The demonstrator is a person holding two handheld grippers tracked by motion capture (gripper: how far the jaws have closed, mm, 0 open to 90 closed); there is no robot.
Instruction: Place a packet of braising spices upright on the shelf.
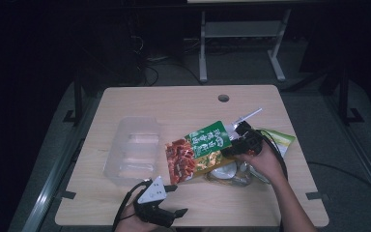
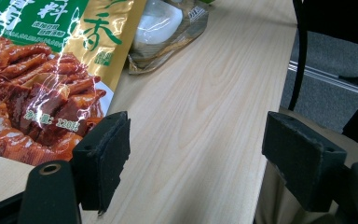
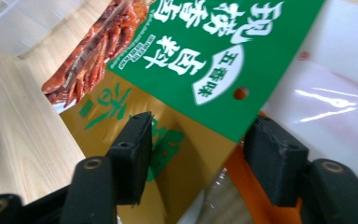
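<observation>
Right gripper [image 1: 237, 140] at right-centre of wooden table [image 1: 183, 104], in a hand entering from the bottom edge. Jaws partly spread, set either side of the top corner of green-and-gold snack packet [image 1: 200, 150]; in the right gripper view, packet [image 3: 196, 70] edge between the two black pads, gap visible at each pad, no firm pinch to be made out. Packet tilted, upper end raised at the gripper, lower end with the red food picture down on the table near the centre. White packet [image 3: 326, 93] directly behind the green one in the right gripper view.

Clear bag with white contents [image 1: 227, 174] flat on the table beneath and beside the raised packet; same bag [image 2: 163, 32] beyond the packet [image 2: 42, 70] in the left gripper view. Second green packet [image 1: 282, 140] lying behind the right hand, toward the right edge.

Clear plastic tray [image 1: 133, 150] on the left half of the table, apart from the packet.

Left gripper [image 1: 176, 200] at the near edge, jaws wide, nothing between them, bare wood ahead.
</observation>
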